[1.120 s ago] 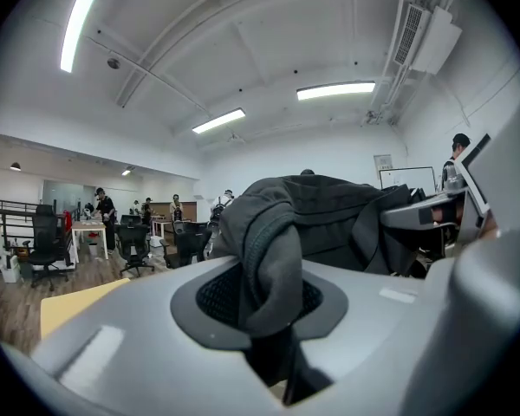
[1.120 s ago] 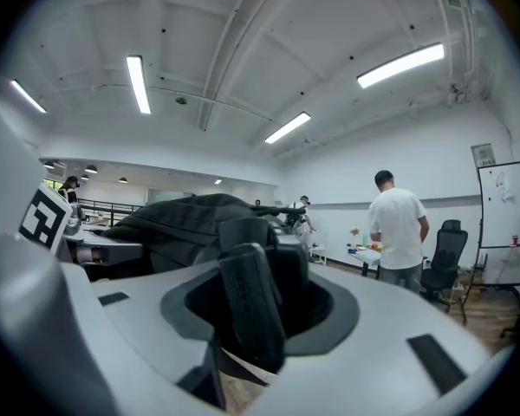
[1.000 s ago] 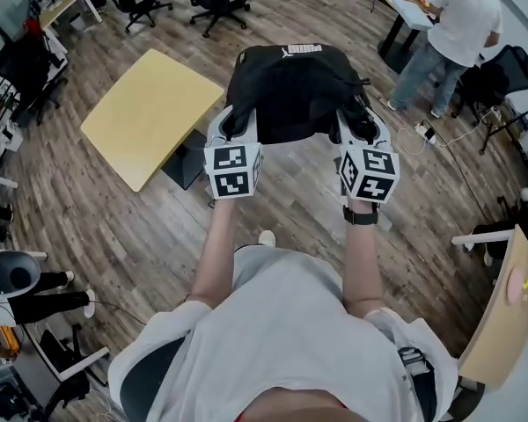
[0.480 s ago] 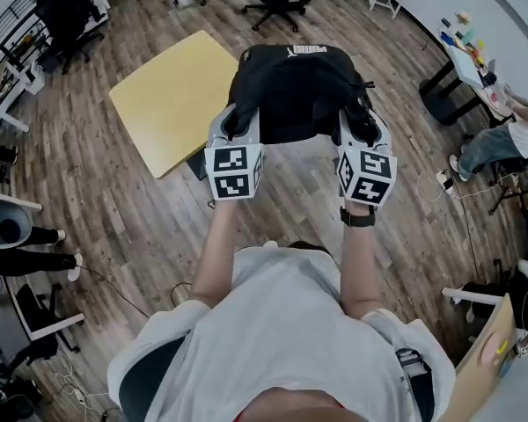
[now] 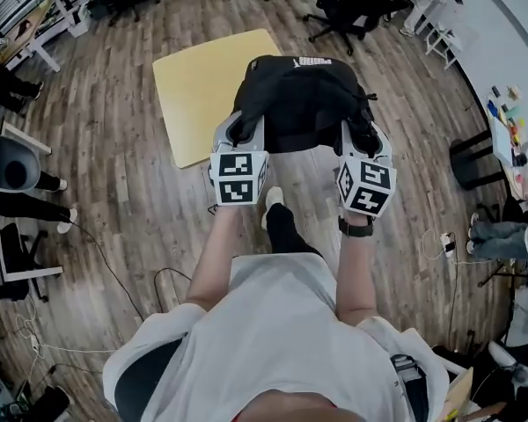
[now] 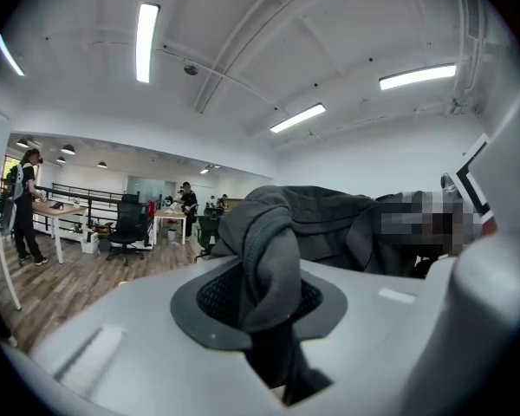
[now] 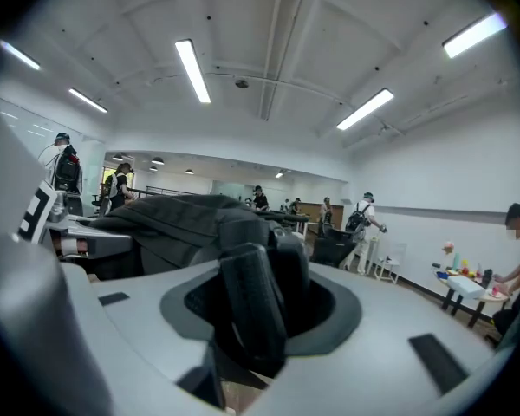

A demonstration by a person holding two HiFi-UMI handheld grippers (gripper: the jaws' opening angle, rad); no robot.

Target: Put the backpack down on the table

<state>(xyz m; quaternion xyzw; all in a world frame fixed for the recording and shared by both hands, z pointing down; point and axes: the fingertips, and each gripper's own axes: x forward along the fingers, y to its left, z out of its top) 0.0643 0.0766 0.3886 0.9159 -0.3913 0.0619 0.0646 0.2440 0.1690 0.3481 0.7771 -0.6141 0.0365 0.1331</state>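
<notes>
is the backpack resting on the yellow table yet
No, the backpack is held up in the air by the left gripper and right gripper, short of the yellow table.

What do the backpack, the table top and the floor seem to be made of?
The backpack: probably woven synthetic fabric, matt black; it folds and creases softly.
The table: likely laminate or wood board, smooth pale yellow, no visible grain.
The floor: wood-look planks with seams, brown-grey; real wood or vinyl cannot be told.

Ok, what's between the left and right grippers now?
Head view: the black backpack spans the gap between left gripper and right gripper, both clamped on it.
</notes>
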